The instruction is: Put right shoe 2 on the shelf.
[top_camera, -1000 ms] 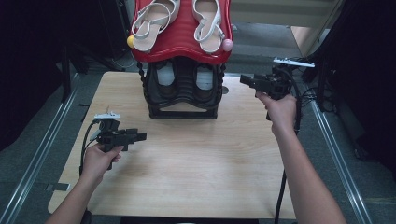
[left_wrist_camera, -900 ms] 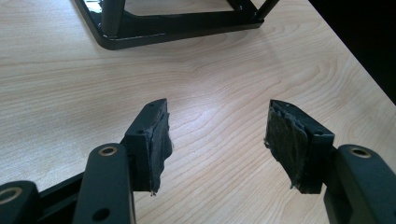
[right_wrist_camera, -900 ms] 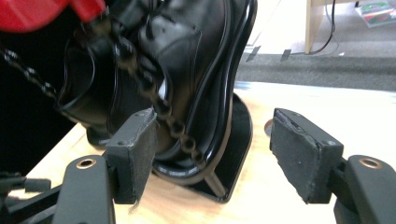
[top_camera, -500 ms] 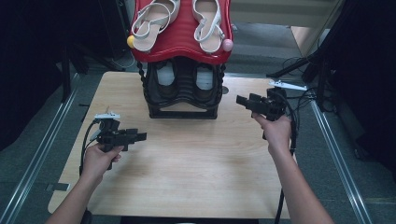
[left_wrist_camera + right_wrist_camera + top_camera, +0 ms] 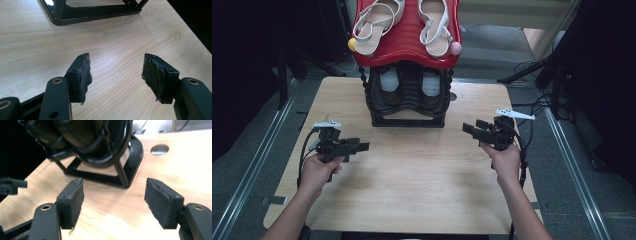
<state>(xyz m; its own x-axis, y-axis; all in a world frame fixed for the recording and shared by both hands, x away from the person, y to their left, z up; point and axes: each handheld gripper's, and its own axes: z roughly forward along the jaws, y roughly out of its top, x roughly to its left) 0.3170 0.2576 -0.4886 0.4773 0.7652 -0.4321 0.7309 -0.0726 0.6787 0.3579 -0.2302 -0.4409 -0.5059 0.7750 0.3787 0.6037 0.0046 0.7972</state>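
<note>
A black shoe rack (image 5: 408, 114) stands at the back middle of the wooden table (image 5: 412, 180). Its red top shelf (image 5: 408, 47) carries two pale strappy sandals (image 5: 374, 22). Dark shoes with white insoles (image 5: 388, 84) sit in the lower tier. My left gripper (image 5: 361, 145) hovers open over the table's left part, pointing right; between its pads (image 5: 83, 75) there is only bare wood, and the rack's base (image 5: 95, 15) lies ahead. My right gripper (image 5: 473, 127) is open to the right of the rack, pointing left at the rack's foot (image 5: 125, 173). Nothing is held.
A yellow ball (image 5: 352, 44) and a pink ball (image 5: 455, 48) cap the red shelf's corners. A round hole (image 5: 160, 149) pierces the table near the rack's right foot. Metal rails (image 5: 257, 160) run along both table sides. Cables lie on the floor at right (image 5: 537, 107).
My right gripper has come down and toward the person, from beside the rack's upper right to low over the table. The left gripper has stayed put.
</note>
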